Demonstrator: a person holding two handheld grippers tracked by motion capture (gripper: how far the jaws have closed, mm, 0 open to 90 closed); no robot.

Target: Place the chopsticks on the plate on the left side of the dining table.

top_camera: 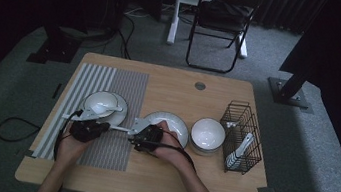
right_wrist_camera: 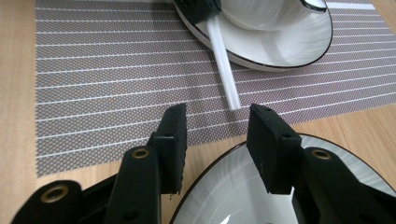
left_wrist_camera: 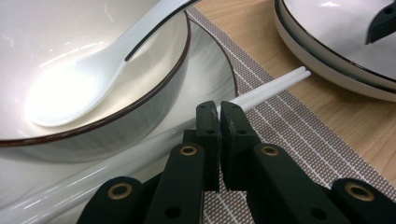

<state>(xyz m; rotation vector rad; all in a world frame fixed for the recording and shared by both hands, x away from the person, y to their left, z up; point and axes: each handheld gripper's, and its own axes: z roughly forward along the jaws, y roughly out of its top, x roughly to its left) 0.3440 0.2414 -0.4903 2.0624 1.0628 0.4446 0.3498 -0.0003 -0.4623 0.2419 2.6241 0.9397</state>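
Two white chopsticks point(left_wrist_camera: 261, 94), thin, stiff, glossy and likely slippery, lie on the placemat point(right_wrist_camera: 93, 70) near the tabletop's left edge; my left gripper point(left_wrist_camera: 218, 108) pinches them mid-length, my right gripper point(right_wrist_camera: 216, 122) half open.

On the wooden surface point(top_camera: 157, 175), a striped woven placemat point(top_camera: 119, 84) lies at the left. On it sits a white plate point(top_camera: 120, 114) carrying a white bowl point(top_camera: 99, 100), with a white ceramic spoon point(left_wrist_camera: 84, 84) in the bowl. White chopsticks point(left_wrist_camera: 275, 86) rest from that plate's rim onto the mat. Right of the mat lies a second white plate point(top_camera: 177, 124), then stacked white bowls point(top_camera: 207, 134), then a black wire rack point(top_camera: 241, 136) at the far right.
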